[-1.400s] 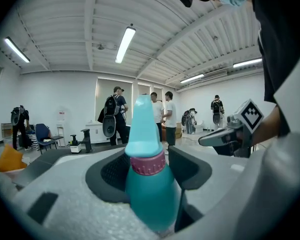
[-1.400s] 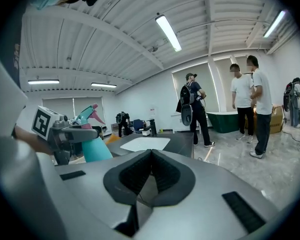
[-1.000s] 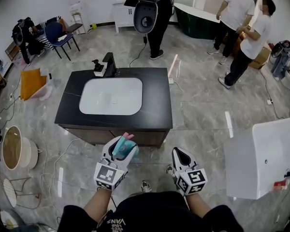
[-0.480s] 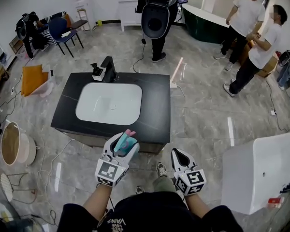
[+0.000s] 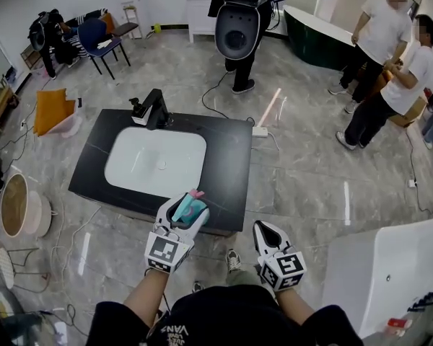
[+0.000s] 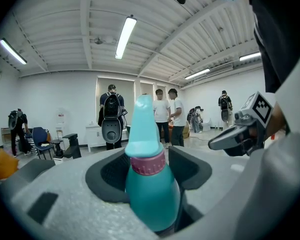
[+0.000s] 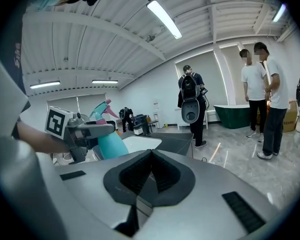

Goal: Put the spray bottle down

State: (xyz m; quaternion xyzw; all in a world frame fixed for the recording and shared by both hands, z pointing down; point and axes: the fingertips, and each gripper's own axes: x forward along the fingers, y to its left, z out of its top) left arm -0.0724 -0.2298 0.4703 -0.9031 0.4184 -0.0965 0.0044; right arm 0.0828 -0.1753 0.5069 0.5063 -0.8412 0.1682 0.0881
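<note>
Carry step: left tool clamps teal spray bottle; right tool closed, empty. Next: reach to table at 12 o'clock, lower bottle upright.

Black countertop — just ahead of the jaws — carries a white inset basin; black faucet at its far edge.

spray bottle 1 | tongs 2 | basin 1 | faucet 1 | white-shirted people 2
</note>
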